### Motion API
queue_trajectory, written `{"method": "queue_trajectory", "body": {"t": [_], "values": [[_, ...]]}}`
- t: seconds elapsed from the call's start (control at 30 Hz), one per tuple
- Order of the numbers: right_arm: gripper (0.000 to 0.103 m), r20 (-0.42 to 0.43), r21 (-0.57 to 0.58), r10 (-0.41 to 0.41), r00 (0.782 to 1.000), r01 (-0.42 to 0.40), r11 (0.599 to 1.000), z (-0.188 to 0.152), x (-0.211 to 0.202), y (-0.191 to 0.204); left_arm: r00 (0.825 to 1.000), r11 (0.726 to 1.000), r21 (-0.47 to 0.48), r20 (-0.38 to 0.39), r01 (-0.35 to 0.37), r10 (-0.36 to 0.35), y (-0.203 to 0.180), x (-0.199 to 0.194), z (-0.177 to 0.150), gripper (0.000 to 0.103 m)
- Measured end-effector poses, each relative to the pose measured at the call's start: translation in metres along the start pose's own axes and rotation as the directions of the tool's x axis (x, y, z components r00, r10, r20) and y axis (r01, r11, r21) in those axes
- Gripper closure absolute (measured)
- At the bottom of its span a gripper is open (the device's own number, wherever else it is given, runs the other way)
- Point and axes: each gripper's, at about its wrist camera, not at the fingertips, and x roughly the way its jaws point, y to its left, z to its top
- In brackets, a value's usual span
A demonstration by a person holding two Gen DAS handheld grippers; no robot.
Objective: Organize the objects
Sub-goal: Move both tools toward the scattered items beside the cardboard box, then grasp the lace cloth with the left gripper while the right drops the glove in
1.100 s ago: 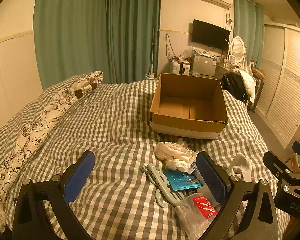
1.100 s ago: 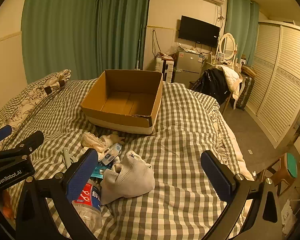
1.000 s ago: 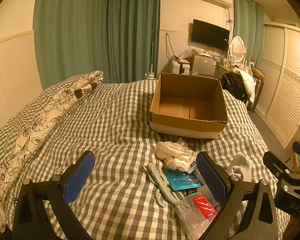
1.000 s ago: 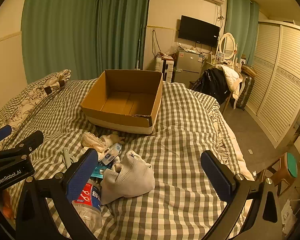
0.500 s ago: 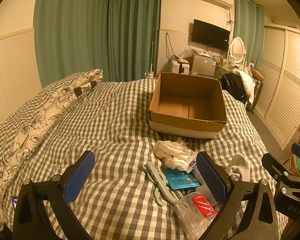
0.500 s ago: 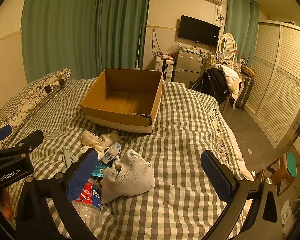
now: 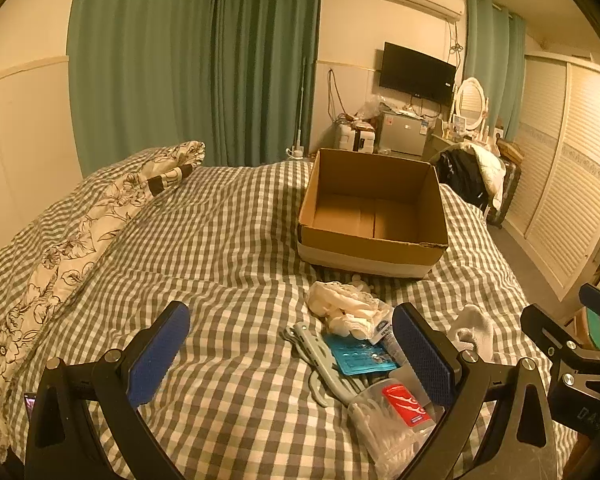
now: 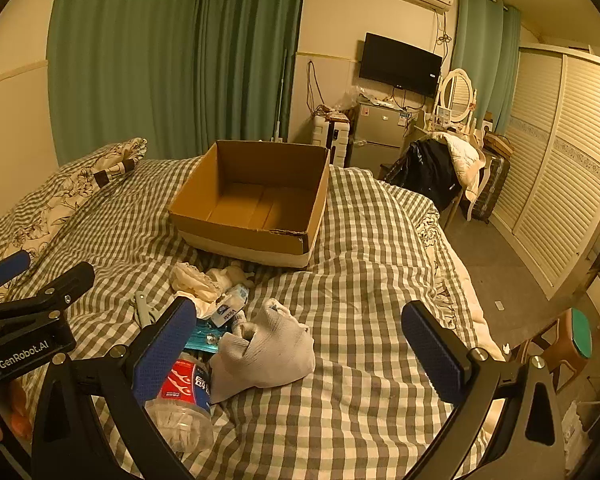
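An empty cardboard box (image 7: 374, 240) (image 8: 240, 236) stands open on the checked bed. In front of it lies a small heap: crumpled white cloth (image 7: 344, 304) (image 8: 192, 280), a blue blister pack (image 7: 358, 356), a grey clip-like tool (image 7: 316, 354), a clear plastic bottle with a red label (image 7: 396, 420) (image 8: 182, 400), a small tube (image 8: 230, 308) and a white sock (image 8: 266, 350) (image 7: 472, 330). My left gripper (image 7: 292, 356) hangs open above the bedding, left of the heap. My right gripper (image 8: 300, 344) is open over the sock, holding nothing.
A floral pillow (image 7: 100, 216) lies along the bed's left side. Beyond the bed's right edge are louvred wardrobe doors (image 8: 560, 184), a chair draped with clothes (image 8: 440, 172) and a small stool (image 8: 576, 336). A small fridge (image 7: 404, 136) and a wall TV (image 7: 418, 74) stand behind the box.
Both views shifted only slightly; the left gripper drifted a little. Nothing was picked up or moved, and both grippers stayed open.
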Motion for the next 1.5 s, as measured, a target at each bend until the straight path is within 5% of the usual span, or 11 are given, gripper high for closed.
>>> {"method": "queue_trajectory", "body": {"t": [0.33,0.73,0.8,1.07,1.4,1.5], "values": [[0.0,-0.045,-0.039,-0.001,0.999,-0.001,0.999,0.002,0.022,0.011,0.998,0.999,-0.012,-0.048,-0.035,0.034,0.016,0.019,-0.008,0.0],[0.007,-0.273,-0.048,0.064,0.96,-0.08,0.996,-0.022,0.126,0.017,0.981,0.998,0.029,-0.184,-0.062,0.067,0.009,0.074,-0.024,0.0],[0.023,-0.297,-0.038,0.093,0.95,-0.109,0.993,-0.027,0.135,0.017,0.979,0.998,0.041,-0.196,-0.052,0.059,0.003,0.079,-0.025,0.0],[0.042,-0.238,-0.042,0.126,0.963,-0.14,0.989,-0.025,0.118,0.009,0.972,0.997,0.066,-0.233,0.032,-0.016,-0.023,0.095,-0.011,0.001],[0.043,-0.104,-0.011,0.083,0.991,-0.085,0.996,0.013,0.082,-0.035,0.922,0.985,0.105,-0.377,0.137,-0.088,-0.06,0.157,-0.015,0.027],[0.043,-0.112,-0.003,0.088,0.99,-0.088,0.996,0.013,0.088,-0.04,0.892,0.981,0.093,-0.437,0.173,-0.115,-0.065,0.176,-0.022,0.046]]}}
